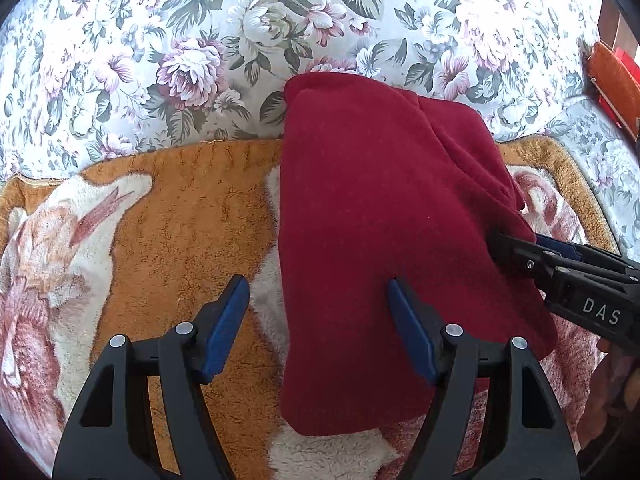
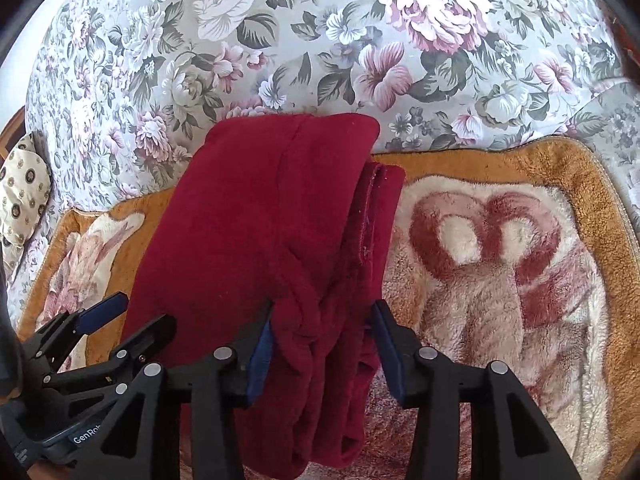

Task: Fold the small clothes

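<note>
Folding goes best, I judge, if my right hand-held gripper [image 2: 322,332], half-wide around loose layers of the dark red fleece garment [image 2: 256,240] on the orange plush blanket [image 2: 500,168], releases cleanly while my left hand-held gripper [image 1: 318,300] stands wide, empty.

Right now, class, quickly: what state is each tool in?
Left tool: open, holding nothing; the folded dark red fleece garment lies partly between its fingers.
Right tool: open around the garment's bunched edge, not pressing it.
</note>
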### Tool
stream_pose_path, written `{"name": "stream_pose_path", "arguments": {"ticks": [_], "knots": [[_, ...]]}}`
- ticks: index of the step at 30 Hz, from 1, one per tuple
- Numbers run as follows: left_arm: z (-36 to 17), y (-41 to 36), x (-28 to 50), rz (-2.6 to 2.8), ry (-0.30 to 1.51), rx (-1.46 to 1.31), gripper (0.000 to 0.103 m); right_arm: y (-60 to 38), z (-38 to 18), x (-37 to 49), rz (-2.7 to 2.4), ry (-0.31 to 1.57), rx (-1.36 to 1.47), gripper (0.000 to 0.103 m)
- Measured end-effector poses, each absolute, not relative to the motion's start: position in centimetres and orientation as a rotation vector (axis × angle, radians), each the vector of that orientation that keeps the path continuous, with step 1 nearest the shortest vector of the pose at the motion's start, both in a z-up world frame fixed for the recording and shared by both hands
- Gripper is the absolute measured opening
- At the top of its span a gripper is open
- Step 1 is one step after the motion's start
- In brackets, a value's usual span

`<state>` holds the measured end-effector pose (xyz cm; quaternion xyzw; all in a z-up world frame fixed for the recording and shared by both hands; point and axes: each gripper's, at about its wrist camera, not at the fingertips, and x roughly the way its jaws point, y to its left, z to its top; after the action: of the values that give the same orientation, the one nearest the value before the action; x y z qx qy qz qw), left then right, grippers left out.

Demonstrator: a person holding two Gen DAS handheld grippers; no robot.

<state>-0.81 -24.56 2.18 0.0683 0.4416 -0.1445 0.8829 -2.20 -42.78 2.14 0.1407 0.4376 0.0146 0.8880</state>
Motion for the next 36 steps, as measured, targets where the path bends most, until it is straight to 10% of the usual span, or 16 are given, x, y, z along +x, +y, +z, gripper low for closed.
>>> {"name": "stream_pose_path", "arguments": {"ticks": [11,17,26,36], "knots": [[4.0,-22.9,-0.4,-0.37,0.921,0.053,0.073,-43.8,3.1,-3.3,0.102,0.886,0.376,0.051],[3.8,-21.2,2.8,-0.467,1.012,-0.155,0.082,-46.2,1.6,-2.0,0.138,0.892,0.51,0.076],[0.0,-23.1,6.3,-0.603,1.117,-0.282,0.084,-47.0,-0.8,0.9,0.251,0.869,0.642,0.083],[2.6,-22.8,3.8,-0.657,1.028,-0.283,0.062,-45.3,2.4,-1.0,0.281,0.773,0.627,0.044]]}}
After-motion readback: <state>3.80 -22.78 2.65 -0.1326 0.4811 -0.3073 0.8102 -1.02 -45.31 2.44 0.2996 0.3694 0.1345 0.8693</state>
